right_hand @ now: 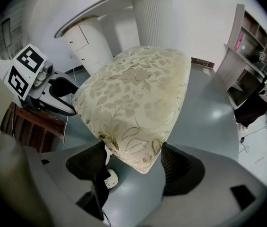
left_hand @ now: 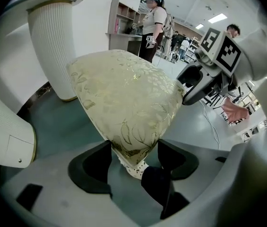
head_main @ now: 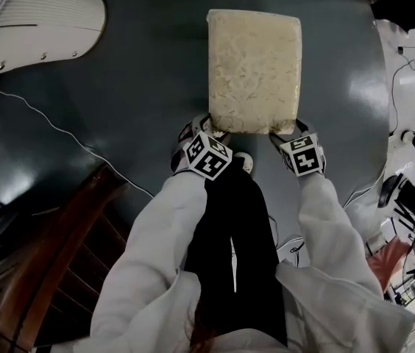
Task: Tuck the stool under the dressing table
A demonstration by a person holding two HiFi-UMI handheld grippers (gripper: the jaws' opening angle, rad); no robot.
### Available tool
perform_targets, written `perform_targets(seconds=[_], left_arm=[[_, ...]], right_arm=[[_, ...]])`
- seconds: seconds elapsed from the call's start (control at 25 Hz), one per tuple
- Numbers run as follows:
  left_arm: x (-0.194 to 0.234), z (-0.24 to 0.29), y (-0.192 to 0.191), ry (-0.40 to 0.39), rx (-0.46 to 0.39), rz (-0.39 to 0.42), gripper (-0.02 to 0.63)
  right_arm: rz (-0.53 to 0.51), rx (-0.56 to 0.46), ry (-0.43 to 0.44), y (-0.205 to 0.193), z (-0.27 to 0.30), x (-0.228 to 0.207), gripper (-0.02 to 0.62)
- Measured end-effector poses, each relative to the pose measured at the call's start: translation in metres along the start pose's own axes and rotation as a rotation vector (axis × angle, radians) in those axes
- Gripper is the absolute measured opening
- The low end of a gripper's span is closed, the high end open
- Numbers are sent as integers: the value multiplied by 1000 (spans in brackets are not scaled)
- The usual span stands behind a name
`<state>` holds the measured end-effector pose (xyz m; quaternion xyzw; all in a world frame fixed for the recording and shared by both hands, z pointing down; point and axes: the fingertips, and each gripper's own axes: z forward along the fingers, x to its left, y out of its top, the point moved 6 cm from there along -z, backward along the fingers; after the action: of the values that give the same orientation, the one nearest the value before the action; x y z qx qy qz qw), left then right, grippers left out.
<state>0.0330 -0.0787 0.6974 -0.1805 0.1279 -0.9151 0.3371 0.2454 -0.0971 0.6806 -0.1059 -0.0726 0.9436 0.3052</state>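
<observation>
The stool's cream cushion (head_main: 254, 72) with a leaf pattern lies on the grey floor in front of me. My left gripper (head_main: 201, 129) is at its near left corner and my right gripper (head_main: 293, 129) at its near right corner. In the left gripper view the cushion (left_hand: 124, 98) has its corner down between the wide jaws of the left gripper (left_hand: 133, 150), and I see no squeeze. The right gripper (right_hand: 133, 155) stands the same way round the other corner of the cushion (right_hand: 133, 93). The white dressing table (head_main: 38, 13) with a fluted leg (left_hand: 53, 46) stands beyond, at the upper left.
A dark wooden piece of furniture (head_main: 53, 271) is at the lower left. A thin white cable (head_main: 60, 131) crosses the floor. Black gear and cables (head_main: 413, 219) crowd the right edge. A person (left_hand: 152, 27) stands by a shelf unit (left_hand: 121, 22) in the background.
</observation>
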Motion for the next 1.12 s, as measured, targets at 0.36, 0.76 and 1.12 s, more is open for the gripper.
perform_targets(seconds=[0.36,0.76,1.12], left_arm=[[8,-3,-1,17,-4,-9,288],[43,-12,-2,83,5,-49,287],[71,-20,-6,102,-2,-108,287]], right_arm=[[-18,-2,-33,10,0,5,410],[-76,-27,-18,51,13,12,403],[-138,-1,-7,87,23,18,402]])
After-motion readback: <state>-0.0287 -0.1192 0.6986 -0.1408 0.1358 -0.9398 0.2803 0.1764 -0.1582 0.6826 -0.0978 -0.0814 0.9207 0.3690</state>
